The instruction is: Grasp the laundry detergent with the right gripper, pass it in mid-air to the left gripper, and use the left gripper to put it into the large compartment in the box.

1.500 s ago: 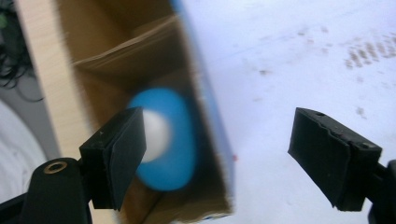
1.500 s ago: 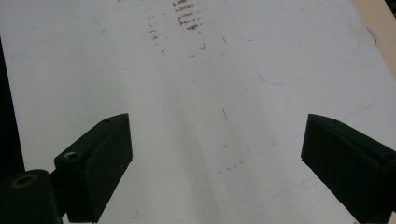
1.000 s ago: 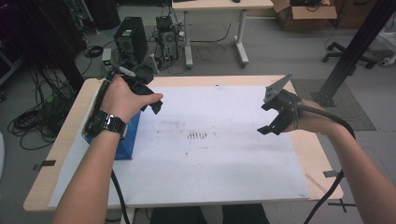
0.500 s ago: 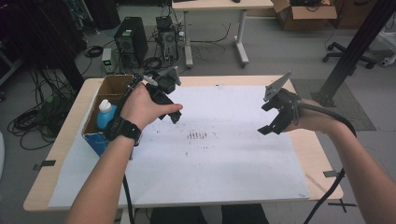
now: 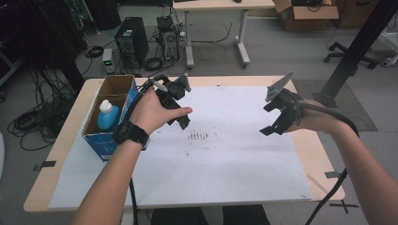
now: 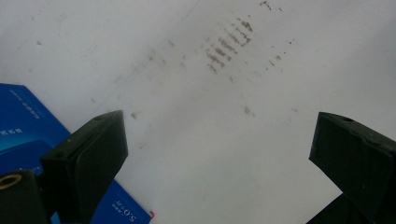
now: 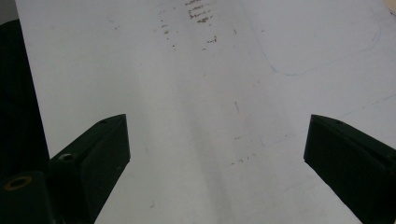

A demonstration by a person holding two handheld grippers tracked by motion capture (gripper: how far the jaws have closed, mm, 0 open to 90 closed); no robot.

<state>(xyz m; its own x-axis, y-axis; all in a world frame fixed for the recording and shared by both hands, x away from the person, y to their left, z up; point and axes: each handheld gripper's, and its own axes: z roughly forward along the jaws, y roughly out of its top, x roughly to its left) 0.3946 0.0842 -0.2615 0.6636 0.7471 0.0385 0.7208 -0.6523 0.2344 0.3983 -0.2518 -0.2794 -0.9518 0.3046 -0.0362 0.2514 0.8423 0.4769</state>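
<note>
- Hovering over the white sheet (image 5: 225,159), the left gripper (image 5: 180,110) has just been opening its jaws; nothing sits between them.
- One blue bottle (image 5: 107,116) stands upright in one cardboard box (image 5: 96,140), at nine o'clock from that gripper, the nearer one.
- Right gripper (image 5: 277,123): jaws wide, empty, well apart.

The white sheet (image 5: 225,154) covering the tabletop looked like matt paper, smooth but soiled with brownish smudges (image 5: 198,136) near its middle. The table (image 5: 63,140) beneath showed a pale wood-look edge with a dull finish. The open box (image 5: 105,117) was cardboard, raw brown inside and printed blue with a slight sheen outside. The bottle (image 5: 107,116) in it looked like smooth blue plastic with a white cap. The left gripper (image 5: 180,112) and right gripper (image 5: 277,119) were matt black plastic.
</note>
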